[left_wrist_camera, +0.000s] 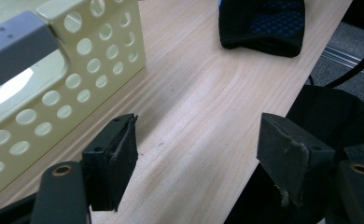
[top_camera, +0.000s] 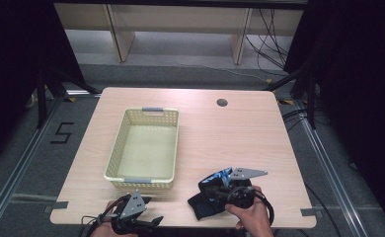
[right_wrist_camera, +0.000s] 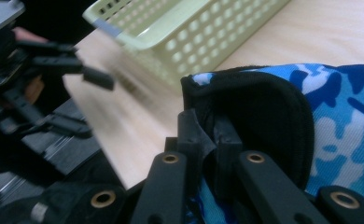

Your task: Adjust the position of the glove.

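Clearly, the right hand-held gripper (right_wrist_camera: 208, 135) pinches a blue camouflage-print cloth (right_wrist_camera: 339, 116) with black lining; the left hand-held gripper (left_wrist_camera: 196, 161) gapes.

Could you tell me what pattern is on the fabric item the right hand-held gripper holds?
Blue, white and navy camouflage with black trim on the fabric item, clearest in the right gripper view.

blue camo cloth (right_wrist_camera: 329, 116), black-lined, lifted off table.

L hand (top_camera: 112, 228): bottom left of the high view, low at the frame edge | L gripper (left_wrist_camera: 196, 163): my fingers (left_wrist_camera: 112, 161) spread wide apart, nothing between them | R hand (top_camera: 251, 213): bottom centre-right of the high view, wrapped round the gripper body | R gripper (right_wrist_camera: 207, 140): my fingers pinched together on a fold of dark cloth (right_wrist_camera: 269, 116)
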Tool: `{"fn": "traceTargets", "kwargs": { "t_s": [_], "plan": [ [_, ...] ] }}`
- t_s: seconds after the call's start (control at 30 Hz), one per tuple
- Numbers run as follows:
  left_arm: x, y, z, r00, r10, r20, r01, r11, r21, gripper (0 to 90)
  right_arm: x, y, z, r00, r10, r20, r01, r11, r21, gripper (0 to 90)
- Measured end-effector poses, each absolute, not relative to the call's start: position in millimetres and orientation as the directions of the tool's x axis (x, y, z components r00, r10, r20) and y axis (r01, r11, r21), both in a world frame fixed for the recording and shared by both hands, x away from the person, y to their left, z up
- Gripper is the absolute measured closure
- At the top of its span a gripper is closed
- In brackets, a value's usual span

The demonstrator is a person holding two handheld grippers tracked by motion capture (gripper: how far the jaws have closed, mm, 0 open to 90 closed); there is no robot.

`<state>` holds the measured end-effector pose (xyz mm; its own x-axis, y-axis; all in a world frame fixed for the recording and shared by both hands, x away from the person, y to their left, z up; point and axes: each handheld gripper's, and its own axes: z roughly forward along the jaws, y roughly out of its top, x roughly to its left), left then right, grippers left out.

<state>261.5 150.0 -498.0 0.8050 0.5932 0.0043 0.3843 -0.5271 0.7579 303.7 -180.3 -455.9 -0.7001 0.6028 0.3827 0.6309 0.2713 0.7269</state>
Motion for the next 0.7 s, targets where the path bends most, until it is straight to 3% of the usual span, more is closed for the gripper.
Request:
{"fn": "traceTargets", "kwargs": {
  "t_s": [0.13, 0.27, 0.3, 0.47, 0.7],
  "plan": [
    [261.4, 149.4, -497.7, 0.809, 0.588, -0.003, 0.380, -0.519, 0.765, 28.4, 295.4, -174.1, -462.2, -0.687, 0.586, 0.431, 0.666, 0.269, 0.696, 84.7],
    [261.5, 149.5, -497.5, 0.810, 0.587, -0.002, 0.379, -0.521, 0.765, 28.4, 295.6, -171.6, -469.2, -0.713, 0.578, 0.397, 0.638, 0.300, 0.709, 84.5],
    [261.5, 149.5, -497.5, 0.810, 0.587, -0.002, 0.379, -0.521, 0.765, 28.4, 294.2, -169.5, -470.8, -0.700, 0.565, 0.437, 0.663, 0.284, 0.693, 84.5],
    [262.0, 149.9, -497.7, 0.807, 0.590, 0.006, 0.381, -0.529, 0.758, 28.4, 293.1, -163.9, -476.5, -0.699, 0.554, 0.452, 0.672, 0.294, 0.679, 84.0],
    [261.0, 149.1, -498.4, 0.801, 0.599, -0.005, 0.393, -0.520, 0.758, 28.4, 295.2, -163.3, -483.9, -0.704, 0.565, 0.430, 0.668, 0.321, 0.672, 83.3]
  ]
}}
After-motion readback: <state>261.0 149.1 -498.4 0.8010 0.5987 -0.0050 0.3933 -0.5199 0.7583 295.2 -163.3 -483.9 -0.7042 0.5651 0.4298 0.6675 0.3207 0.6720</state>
